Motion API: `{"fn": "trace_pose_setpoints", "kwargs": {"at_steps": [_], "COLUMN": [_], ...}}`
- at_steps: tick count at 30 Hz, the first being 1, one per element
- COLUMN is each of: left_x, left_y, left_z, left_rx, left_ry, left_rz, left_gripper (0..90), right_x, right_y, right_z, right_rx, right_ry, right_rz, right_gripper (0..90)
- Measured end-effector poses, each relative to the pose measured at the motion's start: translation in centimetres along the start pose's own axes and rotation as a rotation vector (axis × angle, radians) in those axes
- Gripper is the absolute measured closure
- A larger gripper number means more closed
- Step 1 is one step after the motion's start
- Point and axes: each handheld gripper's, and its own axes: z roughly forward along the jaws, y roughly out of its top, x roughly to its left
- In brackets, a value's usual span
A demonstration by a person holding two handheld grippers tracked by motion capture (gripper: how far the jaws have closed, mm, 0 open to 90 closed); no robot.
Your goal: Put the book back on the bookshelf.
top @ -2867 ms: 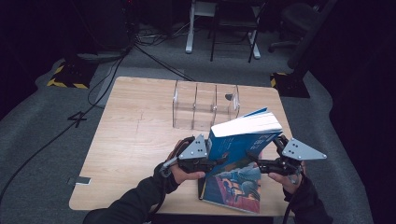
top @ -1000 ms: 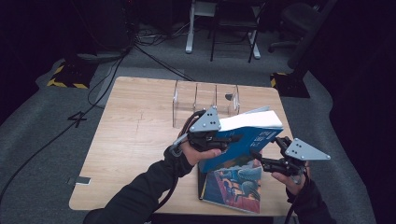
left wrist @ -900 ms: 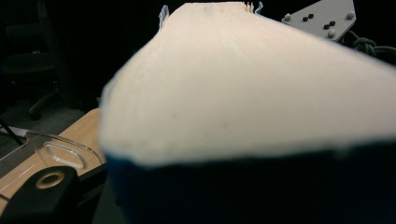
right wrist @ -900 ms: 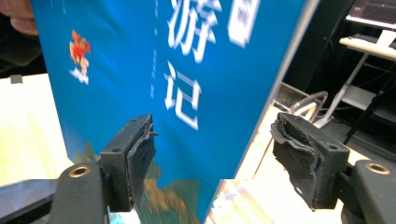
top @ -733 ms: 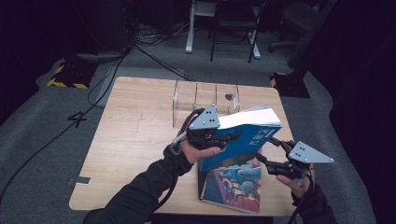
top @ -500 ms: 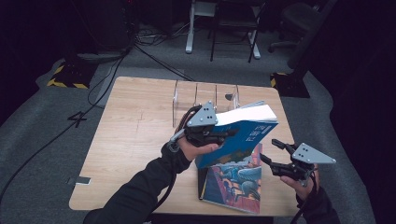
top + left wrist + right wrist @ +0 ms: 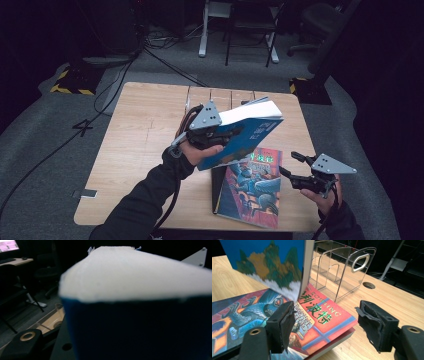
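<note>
My left gripper [image 7: 227, 136] is shut on a thick blue book [image 7: 252, 127] and holds it tilted in the air above the table's middle. In the left gripper view its white page edge [image 7: 135, 272] and blue cover [image 7: 140, 330] sit close against the camera. A colourful illustrated book [image 7: 250, 187] lies flat on the table under it. My right gripper [image 7: 289, 163] stands open beside that flat book's right edge, with nothing between its pads. In the right gripper view, the right gripper [image 7: 328, 327] points across the flat book [image 7: 249, 315] at the lifted blue book [image 7: 269, 262].
A clear acrylic divider rack [image 7: 220, 97] stands at the back of the wooden table [image 7: 135, 150]; it is just behind the books in the right gripper view, rack [image 7: 342, 272]. A cable hole [image 7: 369, 285] lies beyond it. Chairs and cables stand on the floor behind.
The left gripper has carried the blue book up and to the left, uncovering more of the flat book. The right gripper, close to the blue book earlier, has moved right and lower.
</note>
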Motion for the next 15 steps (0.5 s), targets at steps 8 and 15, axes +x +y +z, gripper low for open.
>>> {"fn": "trace_pose_setpoints", "kwargs": {"at_steps": [8, 15], "left_x": [2.0, 3.5], "left_y": [0.0, 0.0], "left_z": [-3.2, -5.2], "left_rx": [-0.008, -0.031], "left_ry": [0.111, 0.19], "left_rz": [-0.011, -0.029], "left_gripper": [60.5, 60.5], "right_x": [-0.1, 0.0], "right_y": [-0.2, -0.3], "right_z": [0.3, 0.6], "right_rx": [0.016, 0.026], "right_ry": [0.003, 0.009], "right_rz": [0.004, 0.001], "right_gripper": [30.8, 30.9]}}
